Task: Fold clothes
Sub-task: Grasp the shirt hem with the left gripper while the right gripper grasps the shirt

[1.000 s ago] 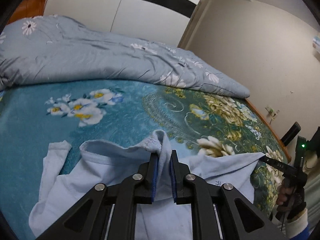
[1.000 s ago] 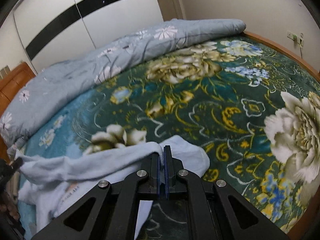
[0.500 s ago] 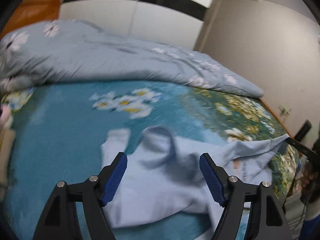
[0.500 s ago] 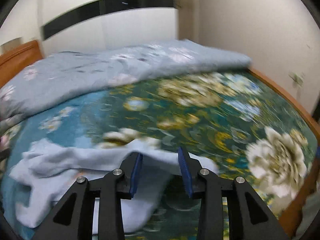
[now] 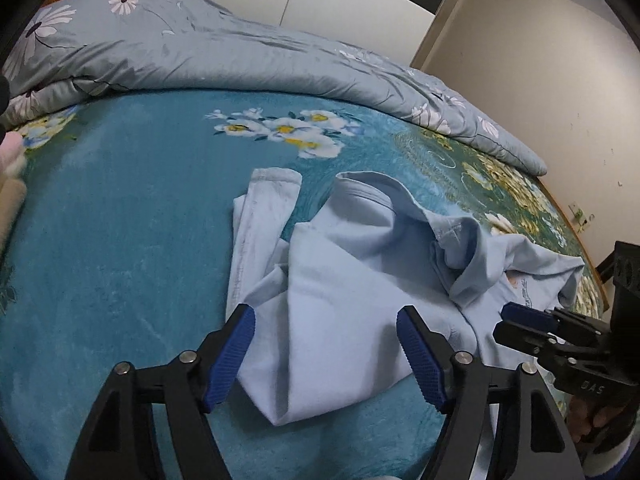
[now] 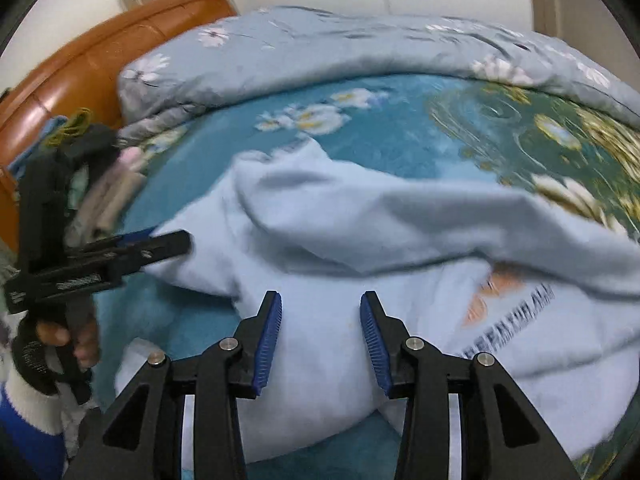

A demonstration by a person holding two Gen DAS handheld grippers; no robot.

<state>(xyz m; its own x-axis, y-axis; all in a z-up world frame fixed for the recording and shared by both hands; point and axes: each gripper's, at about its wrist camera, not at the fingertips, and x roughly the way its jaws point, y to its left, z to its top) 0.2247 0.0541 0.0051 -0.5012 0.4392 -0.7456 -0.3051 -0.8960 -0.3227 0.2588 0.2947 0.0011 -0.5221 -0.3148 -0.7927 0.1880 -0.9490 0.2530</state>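
Both pairs of jaws are spread, with nothing pinched between the blue pads. The left gripper (image 5: 326, 354) has just been narrowed slightly after being opened wide, and the right gripper (image 6: 320, 338) has just been opened further; cloth is seen below each gap, but no pad presses on it.

A pale blue shirt (image 5: 360, 280) is laid crumpled on the teal flowered blanket (image 5: 120, 220), with one sleeve (image 5: 260, 220) stretched away from the grippers and a raised fold of cloth across the body. Beyond the shirt, a grey flowered quilt (image 5: 240, 56) is bunched along the far side of the blanket. To the left of the shirt, a small pile of other clothes (image 6: 112, 192) is seen near the wooden headboard (image 6: 80, 68).

If the raised fold is not flattened first, a crooked fold is likely to be made. Several layers could also be caught in one pinch, so the wrong edge would be dragged.

Dark lettering and an orange mark (image 6: 500, 292) are printed on the shirt, but too blurred to be read. "DAS" (image 5: 592, 389) is read on the right gripper's body.
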